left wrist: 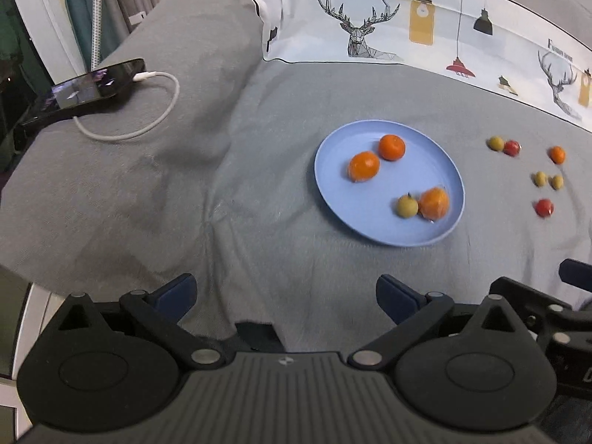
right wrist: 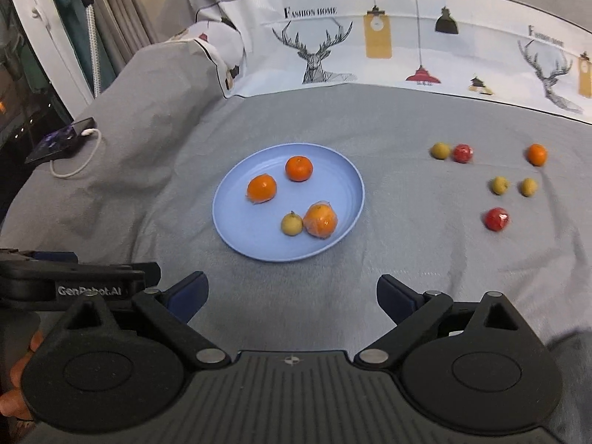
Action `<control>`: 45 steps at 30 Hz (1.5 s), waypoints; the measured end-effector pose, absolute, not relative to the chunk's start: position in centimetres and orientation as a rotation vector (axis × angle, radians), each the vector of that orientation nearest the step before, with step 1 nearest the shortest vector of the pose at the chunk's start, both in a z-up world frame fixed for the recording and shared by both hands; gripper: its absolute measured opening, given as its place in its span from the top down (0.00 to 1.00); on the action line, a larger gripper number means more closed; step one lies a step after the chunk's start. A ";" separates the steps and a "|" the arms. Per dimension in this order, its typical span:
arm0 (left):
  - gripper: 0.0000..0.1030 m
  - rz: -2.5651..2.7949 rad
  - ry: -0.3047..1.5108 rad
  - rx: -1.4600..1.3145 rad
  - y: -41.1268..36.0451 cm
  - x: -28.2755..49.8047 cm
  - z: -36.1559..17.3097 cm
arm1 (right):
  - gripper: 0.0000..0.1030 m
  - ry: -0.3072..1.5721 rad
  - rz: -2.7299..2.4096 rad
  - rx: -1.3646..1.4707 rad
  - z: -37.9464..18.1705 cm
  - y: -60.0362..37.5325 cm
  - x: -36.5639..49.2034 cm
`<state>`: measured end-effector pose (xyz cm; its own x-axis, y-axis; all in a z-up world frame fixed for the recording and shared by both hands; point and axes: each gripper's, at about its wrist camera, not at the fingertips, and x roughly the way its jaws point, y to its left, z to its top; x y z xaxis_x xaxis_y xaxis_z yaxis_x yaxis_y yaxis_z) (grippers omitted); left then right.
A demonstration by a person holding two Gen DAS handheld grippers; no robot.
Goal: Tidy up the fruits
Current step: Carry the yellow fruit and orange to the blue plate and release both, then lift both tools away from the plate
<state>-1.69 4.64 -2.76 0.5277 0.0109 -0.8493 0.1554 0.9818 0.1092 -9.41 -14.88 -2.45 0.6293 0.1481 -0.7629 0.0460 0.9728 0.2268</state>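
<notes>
A blue plate (left wrist: 333, 170) (right wrist: 236, 229) lies on the grey bedspread. It holds three oranges (left wrist: 364, 165) (right wrist: 262, 188) and one small yellow-green fruit (left wrist: 407, 206) (right wrist: 292, 224). To its right, loose on the cloth, lie an orange (right wrist: 536, 154) (left wrist: 557, 154), two red fruits (right wrist: 496, 219) (left wrist: 544, 207) and three yellow-green fruits (right wrist: 499, 185) (left wrist: 540, 178). My left gripper (left wrist: 285, 292) is open and empty, near and left of the plate. My right gripper (right wrist: 292, 292) is open and empty, in front of the plate.
A phone (left wrist: 88, 87) (right wrist: 61, 140) with a white charging cable (left wrist: 162, 111) lies on a raised fold at the left. A printed pillow (left wrist: 407, 26) (right wrist: 388, 37) runs along the back. The bed's left edge borders a window and curtains (right wrist: 111, 18).
</notes>
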 end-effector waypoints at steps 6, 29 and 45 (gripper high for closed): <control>0.00 -0.100 0.977 0.190 4.1 -3.6 -1.8 | 0.05 0.855 0.080 0.229 -1.5 -14.5 -12.0; 0.00 -0.106 0.936 0.204 4.1 -5.1 -0.6 | 0.04 0.811 0.087 0.205 -0.1 -13.9 -13.2; 0.00 -0.105 0.955 0.212 3.9 -4.6 -1.1 | 0.04 0.834 0.095 0.210 -0.6 -14.0 -12.6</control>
<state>-4.61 3.88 -1.13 0.5750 0.0046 -0.8182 0.1817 0.9743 0.1332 -12.63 -14.01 -0.62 0.6688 0.1658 -0.7247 -0.0015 0.9751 0.2216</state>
